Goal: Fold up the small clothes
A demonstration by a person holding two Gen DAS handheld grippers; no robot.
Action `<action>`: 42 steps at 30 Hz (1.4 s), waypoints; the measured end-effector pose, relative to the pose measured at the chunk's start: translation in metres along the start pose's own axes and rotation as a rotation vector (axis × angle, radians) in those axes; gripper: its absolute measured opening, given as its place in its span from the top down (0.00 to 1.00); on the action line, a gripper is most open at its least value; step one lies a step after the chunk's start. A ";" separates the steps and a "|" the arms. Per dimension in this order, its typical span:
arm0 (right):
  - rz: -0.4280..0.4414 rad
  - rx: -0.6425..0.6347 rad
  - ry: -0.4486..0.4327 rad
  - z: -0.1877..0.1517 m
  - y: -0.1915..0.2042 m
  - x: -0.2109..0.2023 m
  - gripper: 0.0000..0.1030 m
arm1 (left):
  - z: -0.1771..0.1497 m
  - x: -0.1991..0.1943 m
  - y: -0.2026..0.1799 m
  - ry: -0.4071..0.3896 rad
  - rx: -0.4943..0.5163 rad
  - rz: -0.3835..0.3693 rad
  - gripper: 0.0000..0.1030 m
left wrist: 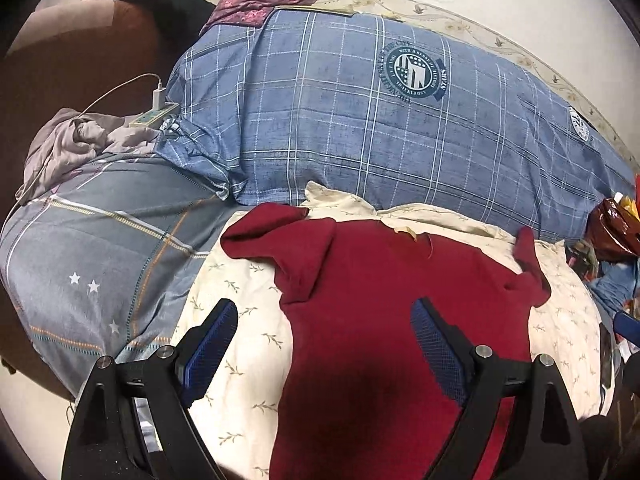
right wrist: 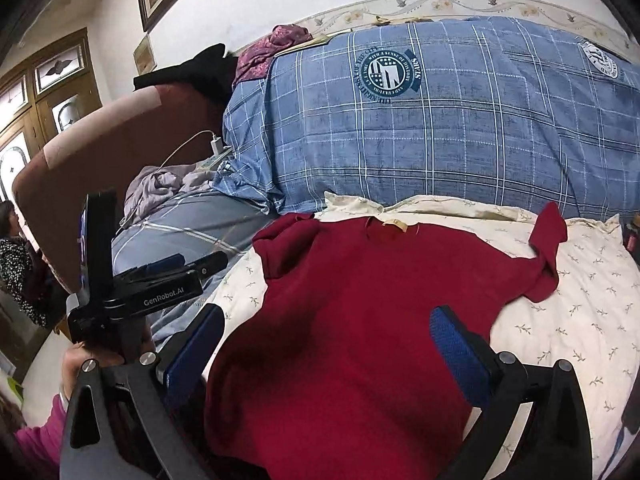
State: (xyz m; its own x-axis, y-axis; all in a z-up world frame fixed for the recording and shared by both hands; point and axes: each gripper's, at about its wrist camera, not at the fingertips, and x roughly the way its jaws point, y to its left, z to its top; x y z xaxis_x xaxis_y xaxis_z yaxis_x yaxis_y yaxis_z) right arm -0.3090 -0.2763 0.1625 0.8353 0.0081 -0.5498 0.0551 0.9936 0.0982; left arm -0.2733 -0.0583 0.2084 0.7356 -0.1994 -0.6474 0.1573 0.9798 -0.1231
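A small dark red shirt (left wrist: 380, 300) (right wrist: 360, 300) lies spread flat, collar away from me, on a cream leaf-print cloth (left wrist: 240, 360) (right wrist: 560, 320). Its left sleeve (left wrist: 280, 236) is bunched up, and its right sleeve (right wrist: 548, 248) is folded upward. My left gripper (left wrist: 324, 312) is open above the shirt's left side, one finger over the cream cloth and the other over the red fabric. My right gripper (right wrist: 326, 316) is also open, over the shirt's lower body. Neither holds anything. In the right wrist view the left gripper (right wrist: 200, 262) appears side-on at the left, held by a hand (right wrist: 80, 360).
A thick blue plaid duvet (left wrist: 340, 120) (right wrist: 440, 128) is piled behind the shirt. A grey plaid quilt (left wrist: 100, 260) lies to the left, with a charger and power strip (left wrist: 158, 100) beyond it. A brown headboard (right wrist: 100, 152) and a person (right wrist: 12, 260) are far left. A red bag (left wrist: 616, 224) sits right.
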 end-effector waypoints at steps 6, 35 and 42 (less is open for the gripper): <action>-0.016 -0.020 -0.006 -0.003 -0.003 0.019 0.00 | -0.003 0.025 -0.014 0.005 0.016 -0.019 0.14; -0.199 -0.034 0.161 -0.026 -0.024 0.150 0.02 | -0.041 0.179 -0.003 0.062 0.055 0.102 0.14; -0.182 -0.041 0.185 -0.031 -0.021 0.160 0.02 | -0.043 0.184 -0.006 0.069 0.075 0.107 0.14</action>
State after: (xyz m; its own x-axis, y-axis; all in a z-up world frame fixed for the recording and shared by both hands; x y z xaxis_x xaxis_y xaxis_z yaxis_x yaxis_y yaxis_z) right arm -0.1939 -0.2927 0.0468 0.6993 -0.1545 -0.6979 0.1701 0.9843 -0.0475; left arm -0.1676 -0.0998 0.0577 0.7041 -0.0903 -0.7043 0.1315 0.9913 0.0044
